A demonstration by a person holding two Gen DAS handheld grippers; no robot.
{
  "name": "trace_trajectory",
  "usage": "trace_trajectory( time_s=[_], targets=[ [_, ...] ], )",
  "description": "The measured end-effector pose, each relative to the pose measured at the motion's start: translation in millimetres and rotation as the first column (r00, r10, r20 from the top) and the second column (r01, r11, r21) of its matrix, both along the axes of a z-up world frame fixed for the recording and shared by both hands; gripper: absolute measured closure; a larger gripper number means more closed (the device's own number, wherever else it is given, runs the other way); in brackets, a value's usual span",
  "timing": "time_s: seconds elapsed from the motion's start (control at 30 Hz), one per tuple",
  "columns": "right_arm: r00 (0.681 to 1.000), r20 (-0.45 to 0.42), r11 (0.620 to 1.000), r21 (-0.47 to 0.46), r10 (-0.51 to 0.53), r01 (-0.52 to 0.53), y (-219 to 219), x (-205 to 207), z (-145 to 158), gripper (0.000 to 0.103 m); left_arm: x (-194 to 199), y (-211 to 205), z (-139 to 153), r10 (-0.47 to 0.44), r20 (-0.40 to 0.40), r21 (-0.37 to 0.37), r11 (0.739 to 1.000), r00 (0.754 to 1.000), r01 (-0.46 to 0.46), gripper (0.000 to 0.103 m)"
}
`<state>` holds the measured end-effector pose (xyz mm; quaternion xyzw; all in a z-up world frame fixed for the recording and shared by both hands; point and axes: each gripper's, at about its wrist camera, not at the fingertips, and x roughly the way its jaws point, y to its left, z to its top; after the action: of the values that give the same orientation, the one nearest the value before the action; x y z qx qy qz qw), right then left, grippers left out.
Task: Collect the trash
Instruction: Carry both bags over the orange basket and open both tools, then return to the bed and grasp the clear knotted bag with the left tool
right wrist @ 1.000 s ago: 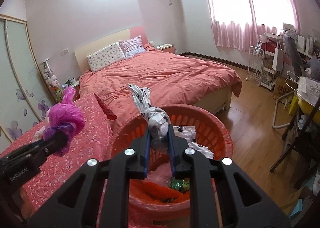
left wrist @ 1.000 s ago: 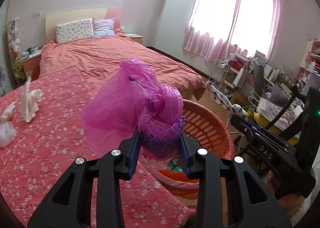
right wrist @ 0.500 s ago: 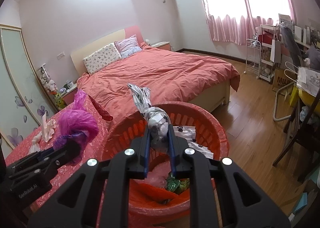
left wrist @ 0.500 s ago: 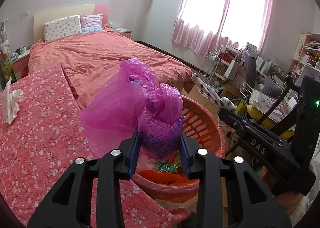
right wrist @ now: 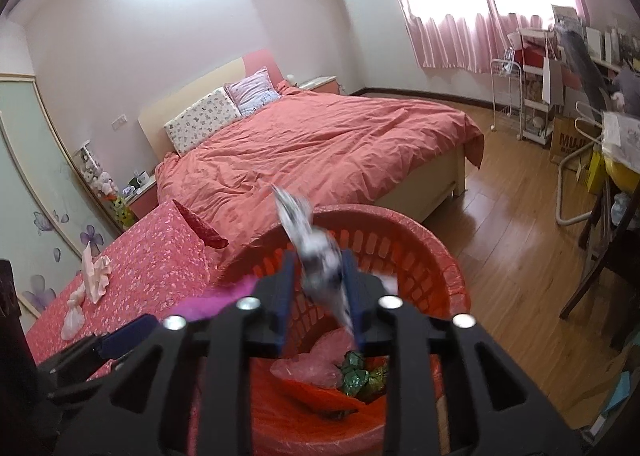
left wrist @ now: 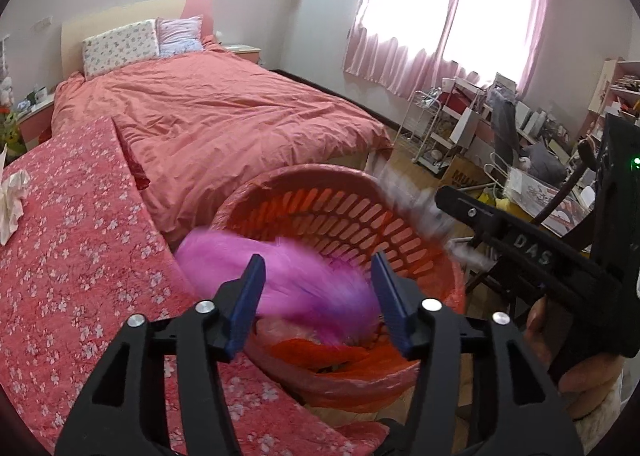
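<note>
The right tool (right wrist: 318,288) is opening above the red basket (right wrist: 452,272); a blurred grey-white wrapper (right wrist: 320,272) sits between its blue pads, a magenta bag (right wrist: 224,298) to its left.

**Black frames, blue pads**

Each matte black plastic two-finger gripper (left wrist: 318,298) (right wrist: 318,290) is showing silver screw heads and ribbed blue finger pads (left wrist: 248,304). The right one is wearing "DAS" lettering, a green light, possibly a pale cuff behind.
</note>
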<state>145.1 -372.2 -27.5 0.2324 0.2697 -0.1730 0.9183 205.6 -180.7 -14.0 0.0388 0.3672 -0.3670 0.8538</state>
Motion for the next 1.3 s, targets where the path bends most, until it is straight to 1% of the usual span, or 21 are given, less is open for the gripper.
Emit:
trace_trajectory(
  time_s=[0.03,0.1,0.13,0.2,0.3,0.4,0.5,0.6,0.67,0.7,0.73,0.8,0.87,0.9,0.93,1.03,1.1,1.17,1.27,1.3],
  targets=[
    [1.0,-0.003,1.0,-0.001,-0.002,0.002,0,0,-1,0.061,1,2,-1,0.007,-0.002,0.005,1.0,1.0,-0.007,0.041],
    [1.0,-0.013,1.0,-0.016,-0.009,0.008,3,0,-5,0.048,4,9,-4,0.031,-0.002,0.016,0.999,1.0,-0.031,0.037],
    [1.0,-0.014,1.0,-0.022,-0.01,0.009,3,0,-6,0.045,6,14,-5,0.043,0.001,0.02,0.999,0.999,-0.043,0.033],
    [1.0,-0.02,0.999,-0.048,-0.014,0.013,9,0,-7,0.036,8,25,-6,0.081,0.02,0.036,0.996,0.997,-0.082,0.027],
    [0.999,-0.033,0.996,-0.09,-0.015,0.012,16,2,-8,0.029,12,44,-8,0.133,0.054,0.061,0.989,0.99,-0.136,0.019],
    [0.999,-0.039,0.993,-0.121,-0.018,0.013,23,6,-7,0.022,22,73,-10,0.205,0.082,0.085,0.974,0.975,-0.212,0.018],
    [0.999,-0.05,0.989,-0.147,-0.016,0.009,32,11,-7,0.02,34,105,-11,0.279,0.09,0.095,0.953,0.956,-0.287,0.018],
    [0.998,-0.058,0.985,-0.172,-0.008,-0.002,44,18,-7,0.019,47,144,-12,0.371,0.105,0.106,0.918,0.923,-0.381,0.018],
    [0.998,-0.062,0.982,-0.189,0.005,-0.017,53,23,-6,0.019,58,174,-13,0.438,0.111,0.12,0.885,0.892,-0.449,0.018],
    [0.998,-0.061,0.98,-0.196,0.013,-0.025,58,25,-5,0.019,64,189,-13,0.472,0.114,0.126,0.866,0.874,-0.484,0.018],
    [0.998,-0.061,0.979,-0.201,0.017,-0.029,62,27,-4,0.019,71,205,-13,0.511,0.122,0.135,0.841,0.851,-0.525,0.018],
    [0.998,-0.053,0.978,-0.205,0.029,-0.039,70,32,-1,0.018,84,230,-14,0.564,0.137,0.145,0.802,0.814,-0.58,0.018],
    [0.998,-0.043,0.979,-0.197,0.049,-0.057,79,37,2,0.018,101,257,-13,0.623,0.157,0.159,0.75,0.767,-0.642,0.018],
    [0.998,-0.038,0.98,-0.19,0.058,-0.064,84,40,3,0.018,112,269,-14,0.646,0.156,0.165,0.729,0.747,-0.664,0.018],
    [0.997,-0.034,0.98,-0.186,0.062,-0.068,87,42,3,0.018,118,274,-13,0.655,0.15,0.168,0.721,0.74,-0.672,0.018],
    [0.995,-0.032,0.979,-0.18,0.092,-0.096,102,53,6,0.018,147,298,-14,0.7,0.105,0.159,0.689,0.706,-0.707,0.018],
    [0.993,-0.04,0.976,-0.183,0.115,-0.12,113,62,6,0.018,161,303,-16,0.712,0.093,0.167,0.678,0.696,-0.716,0.018],
    [0.989,-0.047,0.973,-0.181,0.137,-0.143,122,71,5,0.018,177,304,-19,0.717,0.088,0.189,0.67,0.692,-0.718,0.019],
    [0.985,-0.059,0.969,-0.179,0.163,-0.171,133,82,3,0.018,190,305,-27,0.708,0.081,0.223,0.673,0.702,-0.705,0.023],
    [0.983,-0.063,0.967,-0.178,0.172,-0.181,137,85,3,0.018,194,306,-31,0.703,0.056,0.234,0.681,0.709,-0.694,0.029]
  ],
)
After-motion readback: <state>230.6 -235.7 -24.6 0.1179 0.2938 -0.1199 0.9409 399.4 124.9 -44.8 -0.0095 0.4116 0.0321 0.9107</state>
